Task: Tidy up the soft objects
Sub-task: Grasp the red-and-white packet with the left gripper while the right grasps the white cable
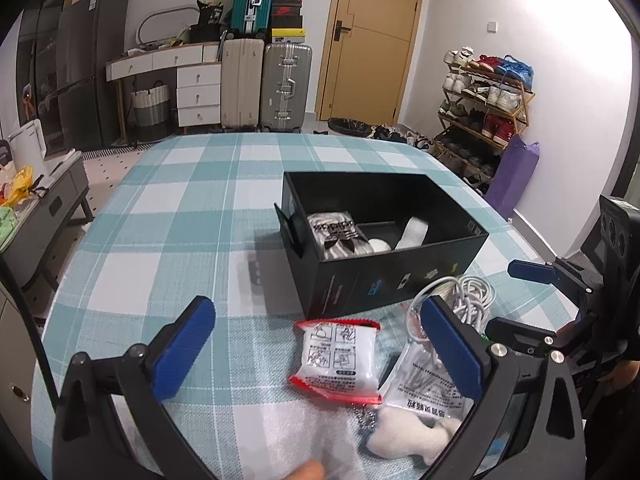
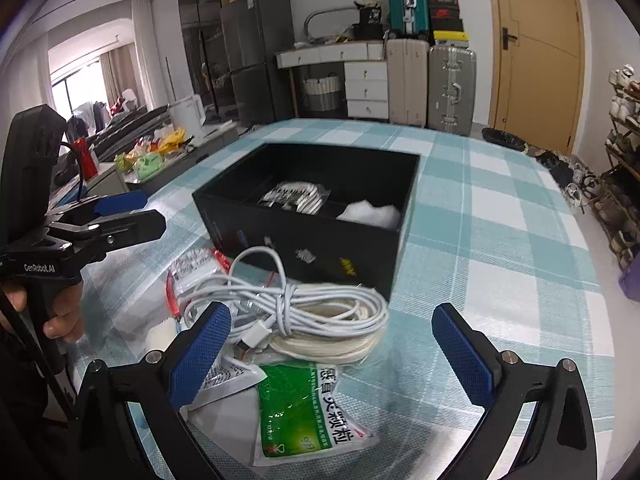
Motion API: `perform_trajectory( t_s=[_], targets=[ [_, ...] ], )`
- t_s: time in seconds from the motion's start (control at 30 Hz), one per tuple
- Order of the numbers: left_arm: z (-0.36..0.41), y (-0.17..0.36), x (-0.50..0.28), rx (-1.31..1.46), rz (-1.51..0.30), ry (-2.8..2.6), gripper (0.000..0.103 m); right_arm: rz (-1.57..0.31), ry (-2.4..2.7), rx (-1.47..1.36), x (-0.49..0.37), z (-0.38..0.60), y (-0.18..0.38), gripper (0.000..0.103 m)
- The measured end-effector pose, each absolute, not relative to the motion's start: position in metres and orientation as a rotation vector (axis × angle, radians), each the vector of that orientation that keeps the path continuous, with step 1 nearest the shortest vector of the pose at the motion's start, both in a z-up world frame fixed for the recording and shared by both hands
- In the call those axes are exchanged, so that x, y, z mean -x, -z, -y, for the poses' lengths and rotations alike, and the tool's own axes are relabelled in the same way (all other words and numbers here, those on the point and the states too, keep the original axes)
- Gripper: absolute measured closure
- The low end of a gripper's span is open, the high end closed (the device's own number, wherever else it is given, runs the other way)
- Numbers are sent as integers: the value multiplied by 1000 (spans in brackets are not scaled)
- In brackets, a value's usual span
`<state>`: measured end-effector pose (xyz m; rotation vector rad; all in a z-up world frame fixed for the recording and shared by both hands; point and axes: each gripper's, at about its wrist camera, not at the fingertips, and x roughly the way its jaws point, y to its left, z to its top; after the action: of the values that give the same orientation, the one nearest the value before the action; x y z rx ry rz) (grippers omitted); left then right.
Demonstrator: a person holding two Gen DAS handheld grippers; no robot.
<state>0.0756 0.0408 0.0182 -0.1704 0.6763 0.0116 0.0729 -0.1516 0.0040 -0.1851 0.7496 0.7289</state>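
Right wrist alone shows green sachet (image 2: 298, 412) (cable-side).

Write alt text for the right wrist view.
An open right gripper hovers over a coiled white cable and a green sachet on a checked tablecloth. Behind them sits an open black box; the left gripper is at the left edge.

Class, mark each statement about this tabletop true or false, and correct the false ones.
1. Both tongs, left and right, are open and empty. True.
2. The black box has its lid on. False: it is open on top, with things inside.
3. The white cable lies coiled outside the box. True.
4. The green packet is inside the box. False: it lies on the tablecloth.
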Motion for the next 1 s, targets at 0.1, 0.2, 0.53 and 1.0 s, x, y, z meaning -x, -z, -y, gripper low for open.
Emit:
perform_trajectory(
  t_s=[0.1,0.2,0.53,1.0],
  targets=[
    [-42,-12,-76,169,-686,-16,0,-769,-736,187,-76,148,0,1],
    [-45,-7,-76,177,-697,-15,0,-784,-734,197,-80,143,2,1],
    [-39,7,-76,151,-739,15,0,-850,-730,209,-91,131,16,1],
    [-40,21,-83,162,-825,4,0,-877,-730,185,-99,129,23,1]
  ],
)
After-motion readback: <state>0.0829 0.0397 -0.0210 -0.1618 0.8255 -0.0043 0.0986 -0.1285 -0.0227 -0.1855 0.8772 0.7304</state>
